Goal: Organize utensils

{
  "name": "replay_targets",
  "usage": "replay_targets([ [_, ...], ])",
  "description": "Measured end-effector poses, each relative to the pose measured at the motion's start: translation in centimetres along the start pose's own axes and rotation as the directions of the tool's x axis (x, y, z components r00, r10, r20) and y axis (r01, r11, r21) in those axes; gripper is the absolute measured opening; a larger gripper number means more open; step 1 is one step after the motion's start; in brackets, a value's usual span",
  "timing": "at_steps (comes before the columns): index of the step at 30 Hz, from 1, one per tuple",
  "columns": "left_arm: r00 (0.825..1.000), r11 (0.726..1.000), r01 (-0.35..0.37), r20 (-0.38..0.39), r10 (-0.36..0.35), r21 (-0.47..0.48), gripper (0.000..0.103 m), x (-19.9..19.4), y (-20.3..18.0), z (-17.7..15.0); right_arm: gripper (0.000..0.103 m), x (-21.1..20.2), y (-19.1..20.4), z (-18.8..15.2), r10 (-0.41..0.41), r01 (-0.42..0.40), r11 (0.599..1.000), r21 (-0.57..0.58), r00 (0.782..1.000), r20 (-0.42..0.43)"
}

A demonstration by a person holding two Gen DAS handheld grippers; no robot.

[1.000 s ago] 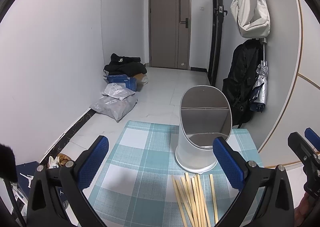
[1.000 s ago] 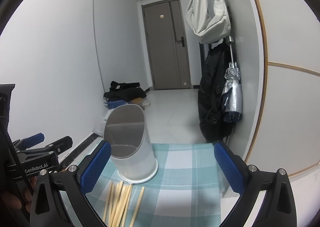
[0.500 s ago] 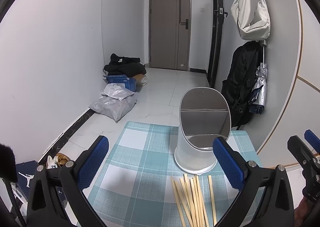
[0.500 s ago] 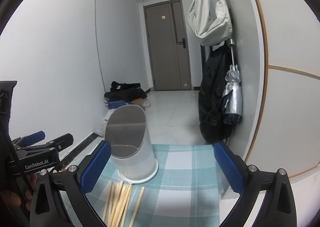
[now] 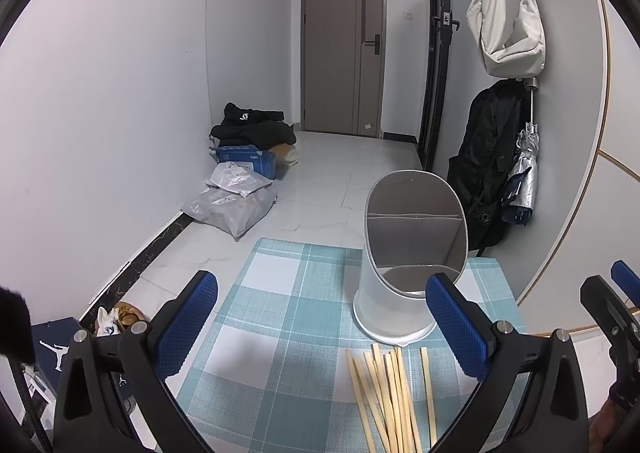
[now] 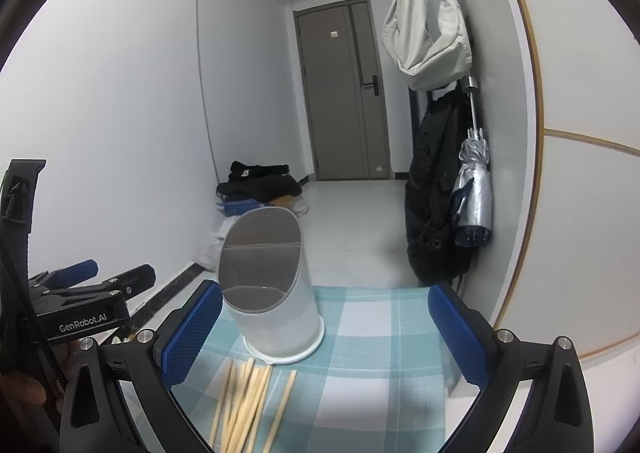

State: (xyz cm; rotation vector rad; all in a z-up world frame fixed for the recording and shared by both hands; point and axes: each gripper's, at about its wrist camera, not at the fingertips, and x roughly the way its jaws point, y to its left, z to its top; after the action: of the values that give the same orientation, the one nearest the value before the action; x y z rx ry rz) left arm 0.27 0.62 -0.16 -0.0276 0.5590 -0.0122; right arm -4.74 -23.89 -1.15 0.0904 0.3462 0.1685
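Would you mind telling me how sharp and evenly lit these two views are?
Left wrist view: sharp, soft even light, faint shadow on the checked mat, fisheye bending the walls. Right wrist view: the utensil holder and chopsticks look slightly soft, the corners vignette to black, no glare.

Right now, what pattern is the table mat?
Teal-and-white plaid mat, clearest in the left wrist view.

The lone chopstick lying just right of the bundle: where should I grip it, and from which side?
Take the lone chopstick near its far end, coming straight down with the right gripper, fingers straddling its width. It lies flat on the checked mat, apart from the bundle, so there is room on both sides there.
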Motion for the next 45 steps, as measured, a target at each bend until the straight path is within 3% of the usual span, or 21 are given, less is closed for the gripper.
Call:
replay_targets([
  [10, 1.000, 1.000, 0.006, 0.001, -0.006, 0.002, 0.102, 0.1, -0.1, -0.1, 0.103, 0.0, 0.1, 0.0, -0.004, 0.004, 1.000, -0.003, 1.000, -0.001],
  [19, 1.000, 1.000, 0.001, -0.001, -0.001, -0.001, 0.102, 0.1, 0.2, 0.0, 0.103, 0.5, 0.1, -0.4, 0.058, -0.058, 0.998, 0.003, 0.998, -0.037],
  [22, 1.000, 1.000, 0.004, -0.025, -0.004, -0.009, 0.102, 0.4, 0.4, 0.0, 0.103, 1.0, 0.3, -0.6, 0.064, -0.064, 0.998, -0.002, 0.996, -0.068],
  [25, 0.997, 1.000, -0.006, -0.075, 0.004, -0.020, 0.102, 1.3, 1.0, -0.1, 0.103, 2.4, 0.5, -1.2, 0.052, -0.053, 0.999, -0.008, 0.987, -0.153],
  [28, 0.993, 0.999, -0.014, -0.118, 0.009, -0.043, 0.102, 2.0, 1.9, -0.3, 0.096, 4.3, 0.5, -2.0, 0.032, -0.039, 0.999, -0.022, 0.965, -0.260],
  [30, 0.990, 0.999, -0.030, -0.142, 0.023, -0.045, 0.102, 2.4, 2.4, -0.6, 0.084, 6.1, 0.4, -3.0, 0.037, -0.045, 0.999, -0.014, 0.935, -0.354],
  [33, 0.979, 0.997, -0.051, -0.200, 0.039, -0.056, 0.102, 3.5, 3.4, -1.0, 0.072, 9.2, 0.4, -5.0, 0.066, -0.069, 0.998, 0.013, 0.868, -0.492],
  [36, 0.962, 0.993, -0.048, -0.271, 0.017, -0.109, 0.102, 4.6, 4.9, -1.6, 0.065, 11.4, 1.0, -6.5, 0.082, -0.080, 0.996, 0.029, 0.818, -0.569],
  [40, 0.929, 0.976, -0.050, -0.369, -0.033, -0.214, 0.102, 6.1, 7.1, -2.6, 0.052, 14.2, 2.0, -8.0, 0.046, -0.064, 0.998, -0.007, 0.779, -0.625],
  [43, 0.911, 0.964, -0.062, -0.409, -0.052, -0.260, 0.102, 6.9, 8.0, -3.0, 0.046, 15.6, 2.7, -8.9, 0.006, -0.057, 0.997, -0.061, 0.773, -0.634],
  [45, 0.910, 0.963, -0.068, -0.412, -0.047, -0.261, 0.102, 7.0, 8.3, -3.2, 0.040, 16.4, 3.3, -9.6, -0.017, -0.056, 0.994, -0.093, 0.765, -0.644],
])
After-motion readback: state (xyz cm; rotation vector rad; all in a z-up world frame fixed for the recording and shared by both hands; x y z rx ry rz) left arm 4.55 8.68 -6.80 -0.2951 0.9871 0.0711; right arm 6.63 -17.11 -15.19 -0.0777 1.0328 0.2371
